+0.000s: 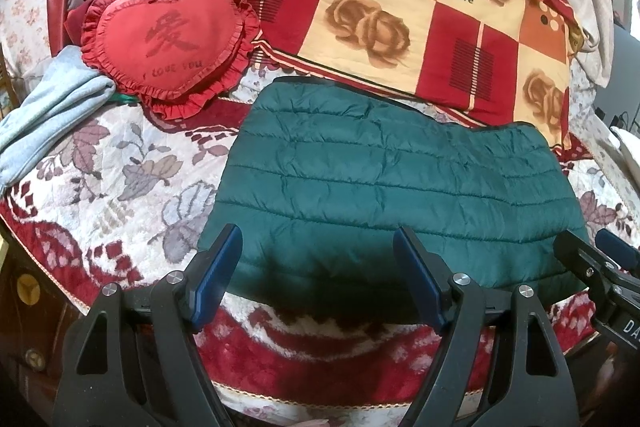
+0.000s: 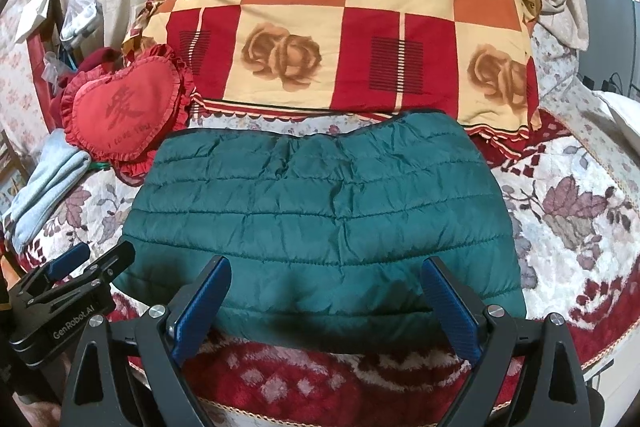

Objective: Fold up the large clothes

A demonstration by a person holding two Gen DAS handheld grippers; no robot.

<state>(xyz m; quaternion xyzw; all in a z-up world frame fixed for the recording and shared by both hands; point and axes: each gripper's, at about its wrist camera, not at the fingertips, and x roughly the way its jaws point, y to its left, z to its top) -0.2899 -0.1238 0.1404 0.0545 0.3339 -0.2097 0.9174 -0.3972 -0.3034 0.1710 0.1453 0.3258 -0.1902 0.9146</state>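
Note:
A dark green quilted jacket (image 1: 384,183) lies folded flat on the floral bedspread; it also shows in the right wrist view (image 2: 320,223). My left gripper (image 1: 318,239) is open and empty, hovering over the jacket's near left edge. My right gripper (image 2: 326,271) is open and empty, over the jacket's near right part. The right gripper (image 1: 600,259) shows at the right edge of the left wrist view, and the left gripper (image 2: 88,259) shows at the left edge of the right wrist view.
A red heart-shaped cushion (image 1: 168,43) lies at the back left, with a light blue garment (image 1: 52,111) beside it. A folded red and cream checked quilt (image 1: 400,15) is stacked behind the jacket. The white and red floral bedspread (image 2: 568,219) surrounds the jacket.

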